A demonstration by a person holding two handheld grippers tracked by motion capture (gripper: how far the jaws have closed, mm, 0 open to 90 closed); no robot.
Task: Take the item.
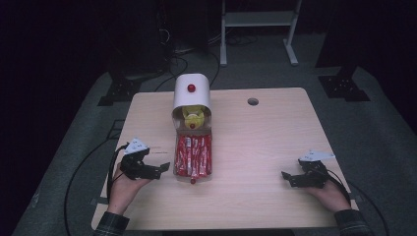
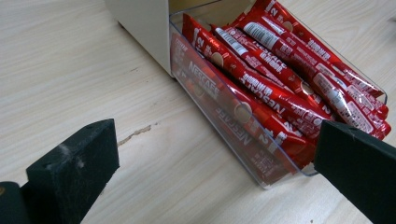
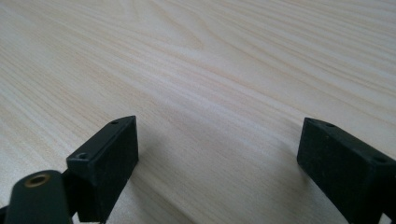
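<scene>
The clear drawer (image 1: 193,156) stands pulled out of the white cabinet (image 1: 192,92), packed with red coffee sticks (image 2: 261,79) lying lengthwise. It sits just ahead of the left gripper (image 1: 158,168), whose tips point at the drawer's near corner; in the left gripper view that corner falls between the two black jaws, closer to the far one, with bare table (image 2: 70,60) under the other. The jaws are spread wide and hold nothing. A small red knob (image 1: 193,181) marks the drawer's front, just off to the side of the gripper's tips.

The right gripper (image 1: 289,178) rests well off on the far side, jaws likewise apart and empty over plain wood.

My reading is that the drawer is open and the reach toward it is just starting. Next, the left gripper would need to move up over the sticks or across to the knob; which of the two is meant I can't tell from here. Something yellow (image 1: 193,117) sits inside the cabinet above, too dim to name.
</scene>
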